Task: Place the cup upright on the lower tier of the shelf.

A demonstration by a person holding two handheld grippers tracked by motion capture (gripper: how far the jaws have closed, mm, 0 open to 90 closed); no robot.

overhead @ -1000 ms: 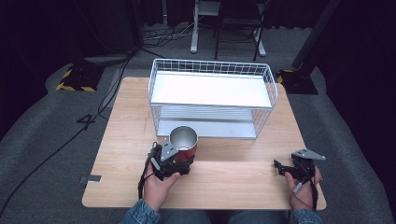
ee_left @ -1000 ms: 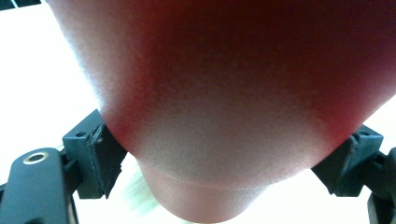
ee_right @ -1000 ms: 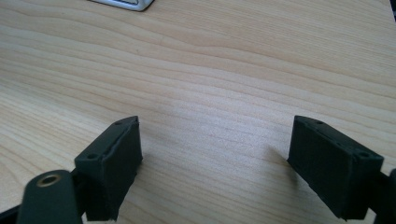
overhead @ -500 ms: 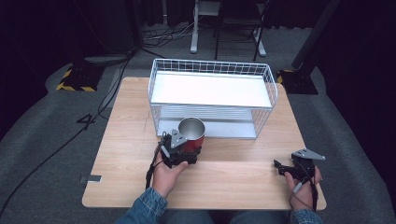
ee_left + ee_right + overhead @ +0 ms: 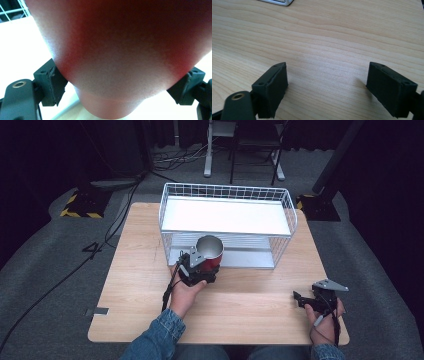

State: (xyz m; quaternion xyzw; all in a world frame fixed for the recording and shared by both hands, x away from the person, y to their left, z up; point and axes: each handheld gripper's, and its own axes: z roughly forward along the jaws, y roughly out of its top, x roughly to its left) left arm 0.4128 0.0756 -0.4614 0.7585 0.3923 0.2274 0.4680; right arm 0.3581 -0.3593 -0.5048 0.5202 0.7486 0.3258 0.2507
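Note:
A red cup with a shiny metal inside is held upright at the front of the white wire rack, level with the lower shelf. My left gripper is shut on the cup, one jaw on each side of its red wall. My right gripper rests low over the table's front right part, open, with bare wood between its jaws.
The rack is a two-shelf wire basket with white shelf boards, standing at the back middle of the wooden table. Cables and stand legs lie on the grey floor beyond the table. A corner of the rack's base shows in the right gripper view.
My left gripper has carried the red cup forward and to the right, from the open table up to the rack's front. The right gripper has stayed in place.

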